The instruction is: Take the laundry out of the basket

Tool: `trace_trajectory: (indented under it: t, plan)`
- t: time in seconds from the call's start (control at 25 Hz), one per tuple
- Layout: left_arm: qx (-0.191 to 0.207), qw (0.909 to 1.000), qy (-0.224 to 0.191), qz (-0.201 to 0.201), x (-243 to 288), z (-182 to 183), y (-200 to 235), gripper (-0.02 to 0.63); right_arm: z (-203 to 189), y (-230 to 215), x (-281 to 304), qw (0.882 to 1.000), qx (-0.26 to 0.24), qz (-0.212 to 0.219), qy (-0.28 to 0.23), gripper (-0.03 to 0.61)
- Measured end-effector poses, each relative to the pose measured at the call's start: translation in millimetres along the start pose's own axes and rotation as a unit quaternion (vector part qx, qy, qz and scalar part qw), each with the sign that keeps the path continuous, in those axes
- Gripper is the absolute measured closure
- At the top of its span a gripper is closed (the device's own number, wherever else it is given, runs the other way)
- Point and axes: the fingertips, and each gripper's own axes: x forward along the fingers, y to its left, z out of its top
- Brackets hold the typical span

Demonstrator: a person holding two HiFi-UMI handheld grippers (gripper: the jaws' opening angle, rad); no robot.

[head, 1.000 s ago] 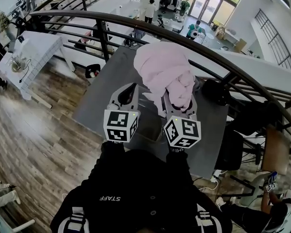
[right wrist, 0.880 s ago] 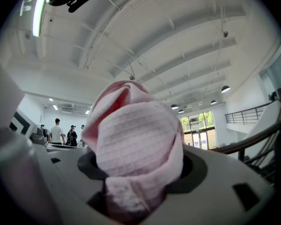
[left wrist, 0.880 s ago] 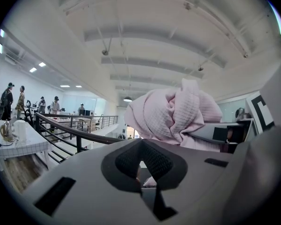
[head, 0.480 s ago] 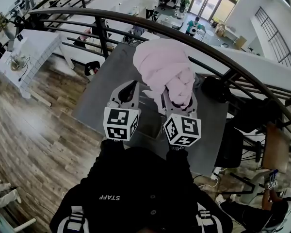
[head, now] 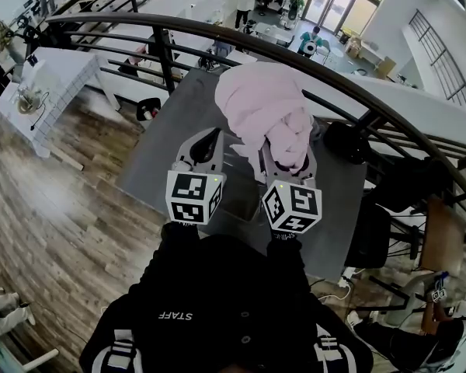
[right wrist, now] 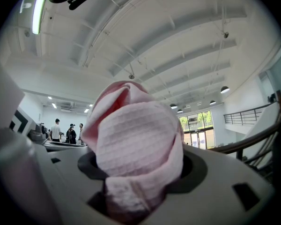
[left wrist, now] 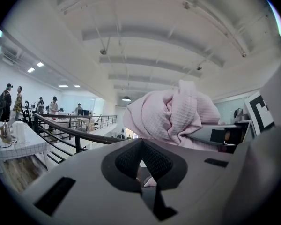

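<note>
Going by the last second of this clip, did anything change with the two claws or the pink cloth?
Nothing visibly changed. The right claw stays shut on the bunched pink cloth, held up over the grey table. The left claw is still shut and empty beside it. Neither has shifted.

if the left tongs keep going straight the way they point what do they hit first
Probably the near edge of the pink waffle cloth bunched in the right tongs, just ahead of the left tongs. If they slip past it, the black railing comes next; depth is unclear.
</note>
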Motion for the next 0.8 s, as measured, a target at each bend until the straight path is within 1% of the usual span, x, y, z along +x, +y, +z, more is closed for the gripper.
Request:
trace_trajectory:
  t: [0.48, 0.8]
  plan:
    - [0.002, 1.0000, 0.002, -0.004, 0.2, 0.6, -5.6, 0.615, -1.6, -1.6, -1.4, 1.000, 0.003, 0.003, -0.001, 0.245]
    - [0.003, 1.0000, 0.006, -0.005, 4.2, -3.0, -0.5, 0.615, -5.6, -1.0, 4.9, 1.000, 0.005, 0.002, 0.001, 0.245]
